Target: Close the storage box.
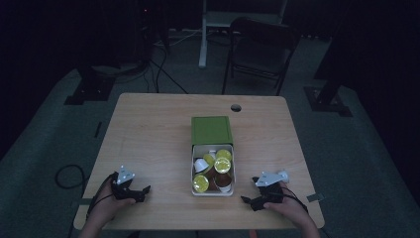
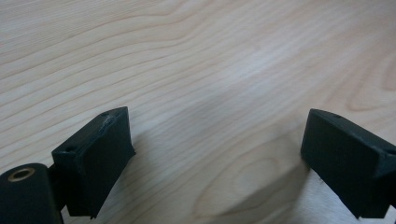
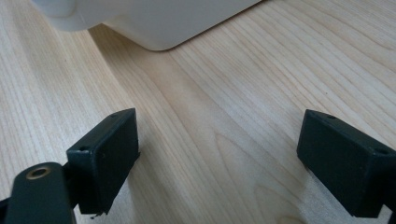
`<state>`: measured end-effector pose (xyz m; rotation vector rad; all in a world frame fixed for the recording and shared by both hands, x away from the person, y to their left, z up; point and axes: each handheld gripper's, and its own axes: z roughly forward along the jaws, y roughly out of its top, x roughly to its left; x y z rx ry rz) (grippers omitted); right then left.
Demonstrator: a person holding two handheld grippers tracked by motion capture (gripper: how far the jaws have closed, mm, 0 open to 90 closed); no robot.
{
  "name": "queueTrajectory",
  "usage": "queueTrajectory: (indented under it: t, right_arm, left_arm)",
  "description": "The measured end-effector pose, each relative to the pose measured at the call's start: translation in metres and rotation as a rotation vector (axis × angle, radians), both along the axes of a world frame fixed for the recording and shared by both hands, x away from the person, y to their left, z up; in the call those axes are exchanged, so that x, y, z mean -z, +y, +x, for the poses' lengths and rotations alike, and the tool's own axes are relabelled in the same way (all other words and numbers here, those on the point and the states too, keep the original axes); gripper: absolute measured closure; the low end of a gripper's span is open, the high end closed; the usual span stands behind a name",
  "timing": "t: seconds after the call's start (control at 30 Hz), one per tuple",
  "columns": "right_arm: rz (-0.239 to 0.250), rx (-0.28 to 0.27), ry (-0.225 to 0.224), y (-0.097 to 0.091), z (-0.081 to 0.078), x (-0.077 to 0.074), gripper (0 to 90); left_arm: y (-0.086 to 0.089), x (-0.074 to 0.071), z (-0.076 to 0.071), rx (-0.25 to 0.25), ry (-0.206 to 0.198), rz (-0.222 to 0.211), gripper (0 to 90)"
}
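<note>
Right tool point(image 1: 253, 200) sits just beside the white box point(image 1: 233, 184) of capsules point(image 1: 222, 164), jaws spread, empty. Left tool point(image 1: 140, 192) also released, farther off on the bench point(image 1: 153, 134); box's long axis runs away from me.

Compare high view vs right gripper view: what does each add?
High view alone: the green lid slid back, yellow-topped cups inside the white box, both hands, a chair behind. Right gripper view alone: the right gripper wide open, nothing between its fingers. Both: the white box and wooden table.
</note>
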<state>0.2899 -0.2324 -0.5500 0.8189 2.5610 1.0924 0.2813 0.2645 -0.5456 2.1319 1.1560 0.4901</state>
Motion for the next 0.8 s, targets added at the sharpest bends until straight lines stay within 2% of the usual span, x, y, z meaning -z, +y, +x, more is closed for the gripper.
queueTrajectory:
  t: [0.03, 0.07, 0.3, 0.4, 0.6, 0.7, 0.8]
  right_arm:
    - [0.000, 0.002, 0.000, 0.000, 0.000, 0.000, 12.5]
    - [0.002, 0.006, 0.001, 0.000, -0.001, 0.000, 12.6]
    - [-0.016, 0.005, 0.015, 0.003, -0.003, -0.003, 12.7]
    - [0.010, 0.018, 0.015, 0.004, -0.004, -0.006, 12.6]
    - [0.053, 0.028, 0.024, 0.006, -0.008, -0.015, 12.6]
    - [0.067, 0.025, 0.028, 0.008, -0.011, -0.017, 12.5]
    - [0.086, 0.021, 0.026, 0.010, -0.014, -0.022, 12.5]
  left_arm:
    - [0.000, 0.000, 0.000, 0.000, 0.000, 0.000, 9.3]
    - [-0.003, 0.000, -0.001, 0.024, 0.001, 0.001, 9.3]
    - [-0.019, -0.006, -0.005, 0.106, -0.007, -0.001, 9.3]
    - [-0.027, -0.012, -0.008, 0.148, -0.010, -0.063, 9.3]
    - [-0.044, -0.021, -0.013, 0.207, -0.027, -0.080, 9.3]
    - [-0.054, -0.024, -0.014, 0.246, -0.037, -0.076, 9.3]
    - [-0.064, -0.026, -0.015, 0.285, -0.032, -0.123, 9.3]
